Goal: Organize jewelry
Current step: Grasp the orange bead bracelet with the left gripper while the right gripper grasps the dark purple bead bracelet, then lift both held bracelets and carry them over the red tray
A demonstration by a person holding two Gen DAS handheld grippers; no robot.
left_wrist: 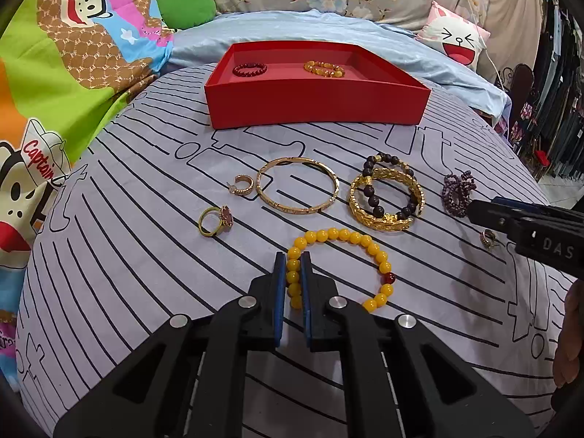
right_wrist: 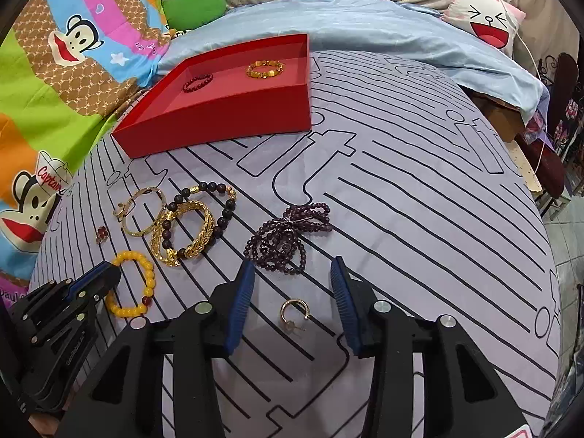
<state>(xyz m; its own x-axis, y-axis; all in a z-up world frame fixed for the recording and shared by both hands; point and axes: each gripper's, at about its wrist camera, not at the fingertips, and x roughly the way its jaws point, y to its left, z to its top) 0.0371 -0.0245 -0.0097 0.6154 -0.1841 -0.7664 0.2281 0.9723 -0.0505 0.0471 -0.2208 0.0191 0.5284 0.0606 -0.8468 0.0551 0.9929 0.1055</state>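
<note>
Bedding with a black line print (left_wrist: 109, 255) carries the red tray (left_wrist: 314, 106) at the far side, a dark red bead bracelet (left_wrist: 250, 69) and an amber bracelet (left_wrist: 324, 68) inside it. Nearer lie a thin gold bangle (left_wrist: 297, 189), a wide gold cuff (left_wrist: 387, 200) crossed by a dark bead bracelet (left_wrist: 376, 197), and purple beads (right_wrist: 288, 235). The left gripper (left_wrist: 292, 292), low and level, has its jaws clamped on the yellow bead bracelet (left_wrist: 343, 266). The right gripper (right_wrist: 292, 306), marked "DAS", hangs with jaws wide apart around a gold hoop earring (right_wrist: 294, 314), touching nothing.
</note>
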